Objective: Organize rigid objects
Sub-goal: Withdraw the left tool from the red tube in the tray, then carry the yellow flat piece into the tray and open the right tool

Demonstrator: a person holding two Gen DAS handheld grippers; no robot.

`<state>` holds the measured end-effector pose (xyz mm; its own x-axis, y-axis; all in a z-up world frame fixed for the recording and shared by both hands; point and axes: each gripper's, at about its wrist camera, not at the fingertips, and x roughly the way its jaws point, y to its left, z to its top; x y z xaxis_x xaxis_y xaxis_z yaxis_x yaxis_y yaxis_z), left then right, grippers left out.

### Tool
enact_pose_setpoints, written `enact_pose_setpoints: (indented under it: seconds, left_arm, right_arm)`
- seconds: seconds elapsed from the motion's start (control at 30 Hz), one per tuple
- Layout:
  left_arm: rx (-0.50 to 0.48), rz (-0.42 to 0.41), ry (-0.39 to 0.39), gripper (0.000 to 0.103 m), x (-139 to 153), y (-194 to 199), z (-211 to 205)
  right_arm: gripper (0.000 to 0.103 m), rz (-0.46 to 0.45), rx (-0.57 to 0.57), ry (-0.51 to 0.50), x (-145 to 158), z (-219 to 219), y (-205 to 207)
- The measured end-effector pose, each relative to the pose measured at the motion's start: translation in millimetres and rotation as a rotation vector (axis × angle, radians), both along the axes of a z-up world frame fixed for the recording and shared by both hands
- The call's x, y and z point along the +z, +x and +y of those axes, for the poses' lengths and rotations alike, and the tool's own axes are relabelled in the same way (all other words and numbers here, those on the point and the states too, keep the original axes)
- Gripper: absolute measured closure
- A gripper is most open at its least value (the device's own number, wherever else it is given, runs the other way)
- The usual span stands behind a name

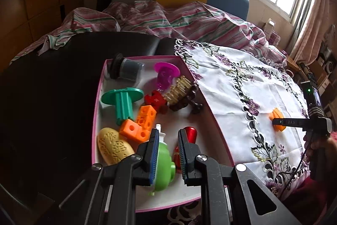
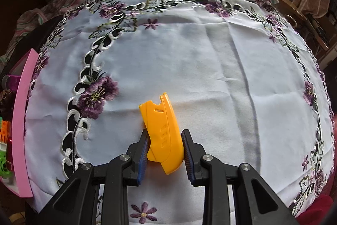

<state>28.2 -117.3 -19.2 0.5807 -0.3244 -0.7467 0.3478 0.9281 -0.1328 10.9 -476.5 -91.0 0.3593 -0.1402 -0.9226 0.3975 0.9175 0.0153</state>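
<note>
A pink-rimmed white tray point(image 1: 105, 85) holds several toys: a green spool point(image 1: 122, 100), orange cubes point(image 1: 141, 121), a yellow embossed oval point(image 1: 113, 147), a red block point(image 1: 155, 100), a magenta piece point(image 1: 166, 73), a grey cylinder point(image 1: 128, 71), a green bottle point(image 1: 164, 159) and a red glossy piece point(image 1: 190, 134). My left gripper point(image 1: 167, 136) hovers open over the green bottle and the red piece. My right gripper point(image 2: 164, 140) is open around a curved yellow plastic piece point(image 2: 162, 128) lying on the embroidered white cloth point(image 2: 210, 69); its left pad point(image 2: 144, 151) touches it. It also shows in the left wrist view point(image 1: 277, 115).
The tray's pink edge point(image 2: 21, 119) lies at the left of the right wrist view. A striped blanket point(image 1: 168, 18) covers the bed behind. Dark surface point(image 1: 52, 88) lies left of the tray. Shelves with clutter point(image 1: 324, 69) stand at the far right.
</note>
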Motion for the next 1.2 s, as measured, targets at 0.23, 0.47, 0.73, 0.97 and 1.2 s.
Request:
enact_pose_setpoints:
  seconds: [0.23, 0.47, 0.73, 0.97, 1.2]
  left_arm:
    - [0.025, 0.008, -0.015, 0.084, -1, 0, 14]
    - [0.07, 0.001, -0.029, 0.084, 1, 1, 34]
    - [0.174, 0.01, -0.045, 0.084, -2, 6, 71]
    - [0.238, 0.025, -0.053, 0.084, -7, 7, 97]
    - [0.255, 0.037, -0.063, 0.084, -11, 7, 108]
  right_arm:
    - [0.074, 0.01, 0.021, -0.011, -1, 4, 1]
    - [0.074, 0.002, 0.029, 0.001, 4, 7, 0]
    - [0.074, -0.139, 0.159, 0.054, 49, 68, 7]
    - [0.074, -0.253, 0.447, 0.127, 85, 184, 30]
    - [0.074, -0.215, 0.601, 0.171, 71, 258, 59]
